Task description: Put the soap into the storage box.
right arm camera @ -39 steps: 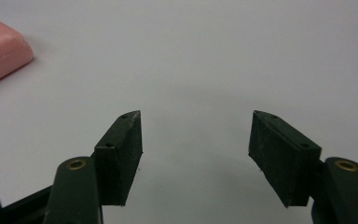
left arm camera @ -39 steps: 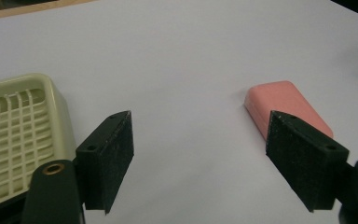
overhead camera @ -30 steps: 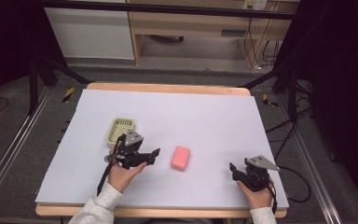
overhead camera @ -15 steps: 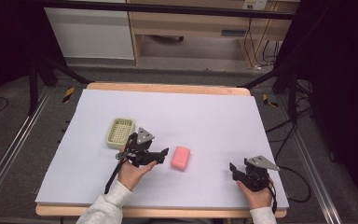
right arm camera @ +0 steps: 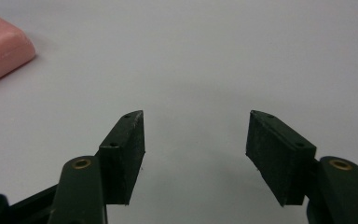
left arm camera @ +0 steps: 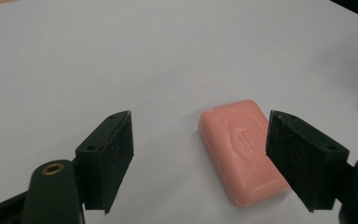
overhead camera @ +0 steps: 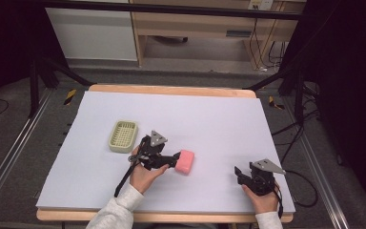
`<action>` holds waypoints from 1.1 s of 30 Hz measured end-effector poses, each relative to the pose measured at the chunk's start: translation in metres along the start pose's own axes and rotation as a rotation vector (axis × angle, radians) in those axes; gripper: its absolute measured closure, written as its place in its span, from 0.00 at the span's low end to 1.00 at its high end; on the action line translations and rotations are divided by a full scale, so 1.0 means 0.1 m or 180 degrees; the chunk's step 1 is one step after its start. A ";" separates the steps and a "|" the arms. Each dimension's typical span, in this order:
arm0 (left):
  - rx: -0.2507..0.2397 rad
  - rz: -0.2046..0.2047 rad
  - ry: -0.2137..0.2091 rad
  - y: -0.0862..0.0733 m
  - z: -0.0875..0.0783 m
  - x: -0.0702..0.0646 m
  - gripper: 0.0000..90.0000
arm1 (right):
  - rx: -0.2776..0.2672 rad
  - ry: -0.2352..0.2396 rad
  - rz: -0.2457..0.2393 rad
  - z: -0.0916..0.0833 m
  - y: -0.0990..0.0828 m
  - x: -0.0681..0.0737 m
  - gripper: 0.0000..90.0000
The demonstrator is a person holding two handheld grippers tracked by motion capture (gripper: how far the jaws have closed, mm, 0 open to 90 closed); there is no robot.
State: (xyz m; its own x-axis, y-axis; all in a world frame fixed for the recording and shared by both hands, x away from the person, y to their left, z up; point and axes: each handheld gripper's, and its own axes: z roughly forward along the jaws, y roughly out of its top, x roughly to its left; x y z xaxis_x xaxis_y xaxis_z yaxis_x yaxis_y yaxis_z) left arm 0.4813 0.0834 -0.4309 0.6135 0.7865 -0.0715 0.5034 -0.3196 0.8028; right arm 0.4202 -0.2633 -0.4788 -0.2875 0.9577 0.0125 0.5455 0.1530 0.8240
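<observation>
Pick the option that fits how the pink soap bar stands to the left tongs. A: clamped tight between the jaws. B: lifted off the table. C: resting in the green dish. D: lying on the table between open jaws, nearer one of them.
D: in the left gripper view the soap bar lies flat on the table between the spread jaws of the left tongs, close to one of them.

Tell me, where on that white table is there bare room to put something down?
The far half of the table beyond the green tray is bare, as is the stretch between the pink soap and the right claw. It is crowded near the front left, where the left claw reaches the soap beside the tray.
</observation>
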 end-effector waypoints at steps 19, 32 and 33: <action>0.0116 0.0036 -0.0084 0.00 0.20 -0.18 0.25 | 0.0008 0.0001 -0.0003 0.00 0.00 0.00 0.42; 0.0268 0.0109 -0.0108 -0.04 0.36 -0.30 0.21 | 0.0012 0.0009 -0.0002 0.01 0.00 0.00 0.42; 0.0268 0.0109 -0.0108 -0.04 0.36 -0.30 0.22 | 0.0013 0.0011 -0.0002 0.01 0.00 0.00 0.42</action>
State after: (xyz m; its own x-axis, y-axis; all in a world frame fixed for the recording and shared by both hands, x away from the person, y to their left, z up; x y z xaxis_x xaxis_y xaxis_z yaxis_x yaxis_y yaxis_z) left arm 0.4826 0.0419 -0.4530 0.6507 0.7565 -0.0660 0.5301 -0.3904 0.7527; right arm 0.4206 -0.2632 -0.4791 -0.2905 0.9568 0.0138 0.5486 0.1547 0.8217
